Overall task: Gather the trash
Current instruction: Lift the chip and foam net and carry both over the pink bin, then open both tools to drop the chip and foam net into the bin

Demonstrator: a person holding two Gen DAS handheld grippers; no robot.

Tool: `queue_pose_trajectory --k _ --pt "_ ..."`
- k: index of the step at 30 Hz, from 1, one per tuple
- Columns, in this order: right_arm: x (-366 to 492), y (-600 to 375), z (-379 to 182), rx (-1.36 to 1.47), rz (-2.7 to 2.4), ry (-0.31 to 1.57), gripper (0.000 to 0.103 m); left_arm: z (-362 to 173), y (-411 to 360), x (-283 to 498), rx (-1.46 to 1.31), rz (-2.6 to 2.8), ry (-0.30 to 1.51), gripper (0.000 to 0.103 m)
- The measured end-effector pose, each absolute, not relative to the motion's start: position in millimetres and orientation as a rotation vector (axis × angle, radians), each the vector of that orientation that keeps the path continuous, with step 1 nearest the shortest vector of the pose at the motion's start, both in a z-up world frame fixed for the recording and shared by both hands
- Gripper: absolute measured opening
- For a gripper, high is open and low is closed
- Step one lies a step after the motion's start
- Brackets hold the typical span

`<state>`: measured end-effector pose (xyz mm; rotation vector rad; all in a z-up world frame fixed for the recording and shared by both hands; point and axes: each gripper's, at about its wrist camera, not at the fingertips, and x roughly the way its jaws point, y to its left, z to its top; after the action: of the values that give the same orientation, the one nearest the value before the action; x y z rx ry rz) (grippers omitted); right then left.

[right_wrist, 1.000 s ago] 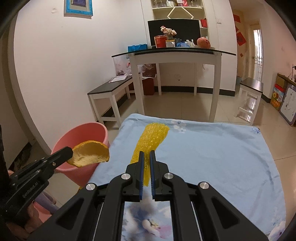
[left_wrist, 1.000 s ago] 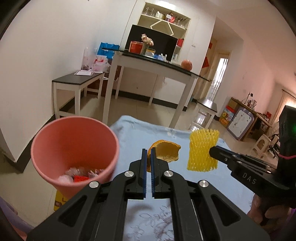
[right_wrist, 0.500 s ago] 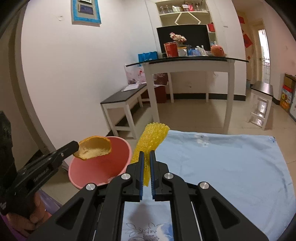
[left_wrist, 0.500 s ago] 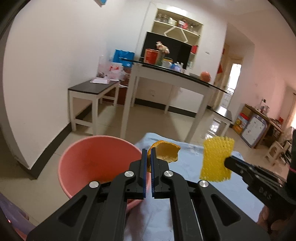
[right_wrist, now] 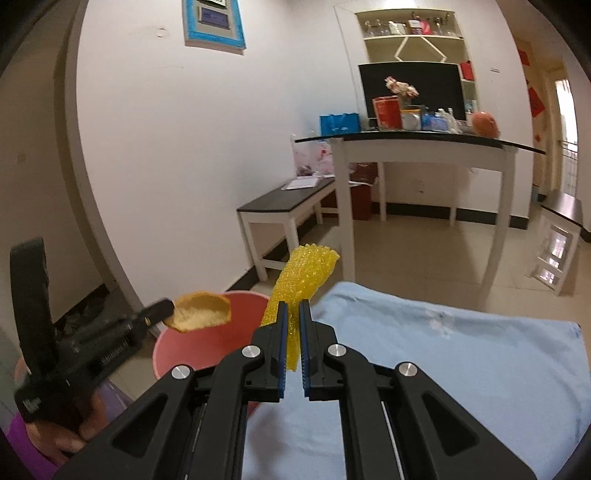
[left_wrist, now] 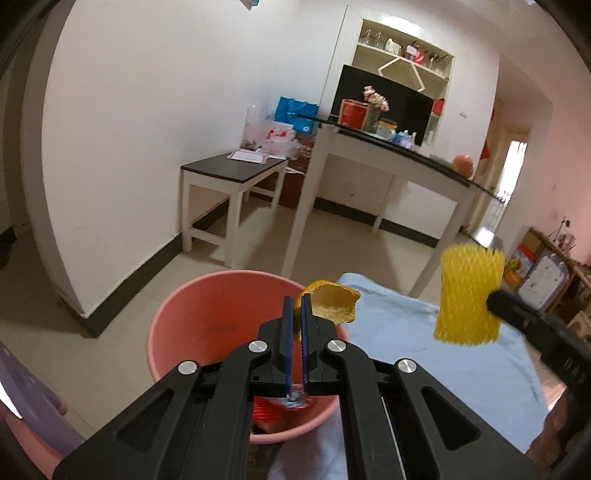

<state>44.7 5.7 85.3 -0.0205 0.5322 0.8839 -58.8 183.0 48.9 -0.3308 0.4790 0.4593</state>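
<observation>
Pink bin below, left hand-held gripper pinching orange peel

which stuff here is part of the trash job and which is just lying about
Part of the job:
- orange peel, held in the left gripper
- yellow foam net, held in the right gripper
- pink bin, below the peel

Just lying about:
- blue cloth
- bench
- table
- shelf

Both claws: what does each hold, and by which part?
Left claw pinches the orange peel by its edge; right claw grips the yellow foam net at its lower end.
</observation>
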Motion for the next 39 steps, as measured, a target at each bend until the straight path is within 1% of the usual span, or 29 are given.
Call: queue_pose_trajectory --k 5,16,27,34,35,36,37,38,39 --pt "49 38 76 -0.049 0.925 0.544 0.005 36 191 -57 -0.310 0.503 0.507 0.003" --pt "55 100 36 -0.147 0.960 0.617 0.006 0 218 -57 -0.352 0.535 0.577 0.003" --pt "61 126 5 -0.194 0.956 0.686 0.007 -16 230 -49 -0.384 0.530 0.614 0.003" --pt "61 122 -1 -0.200 0.961 0.697 0.008 -20 232 -47 -0.396 0.542 0.640 0.005" --pt "61 121 0 -0.200 0.962 0.698 0.010 -20 232 -46 -0.395 0.544 0.643 0.005" --pt "61 120 -1 -0.201 0.962 0.699 0.012 -19 231 -45 -0.395 0.546 0.647 0.012" --pt "61 119 -1 -0.201 0.964 0.701 0.013 -19 231 -45 -0.395 0.545 0.649 0.023" --pt "61 118 -1 -0.196 0.968 0.704 0.017 -18 230 -45 -0.396 0.545 0.647 0.027" --pt "60 117 0 -0.191 0.972 0.706 0.024 -17 229 -45 -0.395 0.546 0.644 0.033"
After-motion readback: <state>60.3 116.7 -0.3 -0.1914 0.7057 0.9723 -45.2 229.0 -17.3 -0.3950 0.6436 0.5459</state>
